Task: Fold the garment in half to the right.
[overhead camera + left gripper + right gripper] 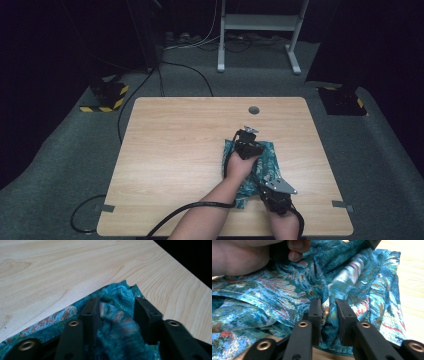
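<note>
A teal patterned cloth (265, 152) lies crumpled on the right half of the wooden table (175, 150). My left gripper (248, 145) rests on its far part, held by a hand whose forearm crosses over from the left. In the left gripper view its jaws (117, 302) stand apart, with a blurred raised fold of the cloth (117, 290) loose between them. My right gripper (262, 179) is at the cloth's near edge. Its jaws (328, 303) are slightly apart around a standing fold of cloth (274, 295). The hand (237, 257) holding the left gripper shows beyond them.
A round grommet hole (254, 110) sits near the table's far edge. Bare wood spreads over the table's left half. Cables trail from both grippers off the near edge. A white frame stands on the carpet behind the table.
</note>
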`<state>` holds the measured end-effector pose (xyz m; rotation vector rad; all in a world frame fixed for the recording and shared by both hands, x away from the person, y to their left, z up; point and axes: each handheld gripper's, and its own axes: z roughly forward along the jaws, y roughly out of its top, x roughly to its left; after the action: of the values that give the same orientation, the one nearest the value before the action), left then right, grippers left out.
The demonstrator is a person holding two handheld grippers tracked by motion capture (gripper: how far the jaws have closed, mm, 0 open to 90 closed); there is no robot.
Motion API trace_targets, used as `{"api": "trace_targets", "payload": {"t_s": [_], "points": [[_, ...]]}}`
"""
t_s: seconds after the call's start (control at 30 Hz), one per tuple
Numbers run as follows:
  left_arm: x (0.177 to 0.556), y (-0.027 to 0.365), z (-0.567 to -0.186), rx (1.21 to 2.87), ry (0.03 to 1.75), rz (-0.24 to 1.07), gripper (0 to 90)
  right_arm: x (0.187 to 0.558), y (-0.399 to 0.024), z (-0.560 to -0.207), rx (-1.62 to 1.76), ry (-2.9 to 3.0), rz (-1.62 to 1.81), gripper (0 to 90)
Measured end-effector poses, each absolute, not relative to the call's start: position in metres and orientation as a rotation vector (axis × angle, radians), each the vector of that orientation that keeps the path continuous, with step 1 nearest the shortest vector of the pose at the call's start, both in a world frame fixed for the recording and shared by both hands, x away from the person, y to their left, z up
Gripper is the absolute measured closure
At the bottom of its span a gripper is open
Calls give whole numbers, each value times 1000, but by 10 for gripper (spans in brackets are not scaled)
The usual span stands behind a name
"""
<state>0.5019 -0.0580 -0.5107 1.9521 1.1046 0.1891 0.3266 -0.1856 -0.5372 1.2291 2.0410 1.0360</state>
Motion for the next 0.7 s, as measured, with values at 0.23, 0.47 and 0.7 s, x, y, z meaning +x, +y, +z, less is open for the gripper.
{"api": "trace_targets", "payload": {"t_s": [0.23, 0.47, 0.7], "points": [[503, -57, -508, 1934, 1097, 191, 340, 329, -192, -535, 1262, 2017, 1049, 646], [501, -54, -498, 1914, 1045, 202, 170, 333, -196, -527, 1277, 2009, 1079, 495], [497, -38, -492, 1888, 1024, 209, 81, 339, -193, -517, 1260, 2013, 1092, 352]]}}
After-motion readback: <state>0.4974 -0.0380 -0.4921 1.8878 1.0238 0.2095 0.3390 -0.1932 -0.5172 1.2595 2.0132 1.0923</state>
